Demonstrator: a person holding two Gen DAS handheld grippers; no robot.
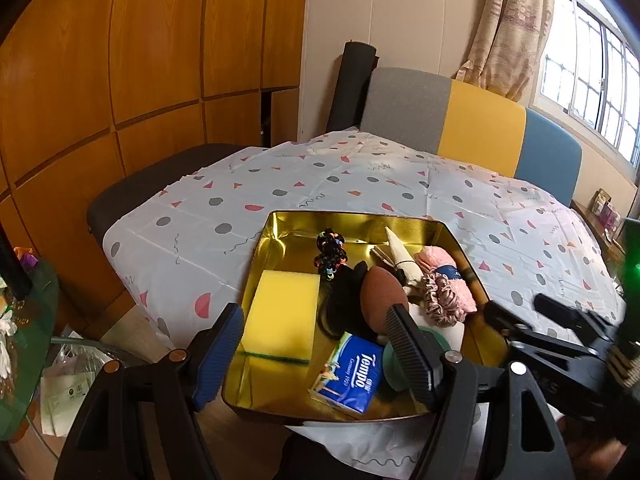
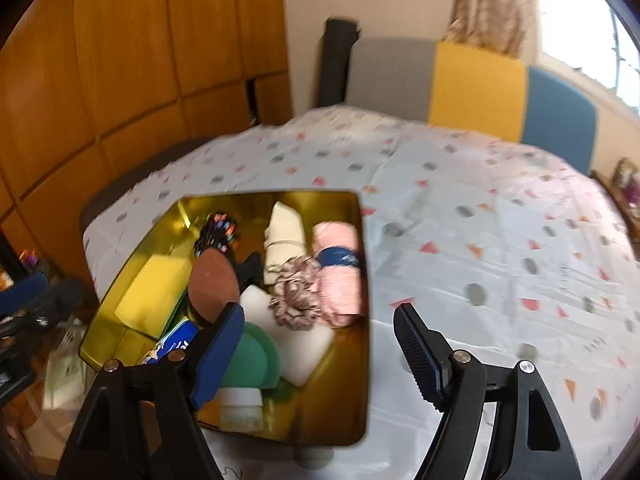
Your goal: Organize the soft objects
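While the left wrist view looks down on the gold tin [image 1: 280, 220], the left tool [image 1: 316, 344] stands spread with nothing between its pads. The tin sits at the near edge of the surface [image 1: 400, 176], which is covered by a patterned cloth. Inside lie a yellow sponge [image 1: 280, 312] at the left wall, a Tempo tissue pack [image 1: 348, 376] near the front wall, a brown oval pad [image 1: 382, 296], a beaded hair tie [image 1: 330, 250], a cream cloth roll [image 1: 402, 258] and a pink scrunchie [image 1: 442, 296]. The right tool's dark frame shows blurred at the right edge; its state cannot be told there.

In the right wrist view, blurred, the right tool [image 2: 318, 344] is spread and empty, its left pad over the tin's [image 2: 362, 360] contents, its right pad over bare cloth. A pink yarn ball [image 2: 338, 276] rests against the right wall, a green disc [image 2: 256, 356] and a white sponge [image 2: 304, 344] nearer the front.
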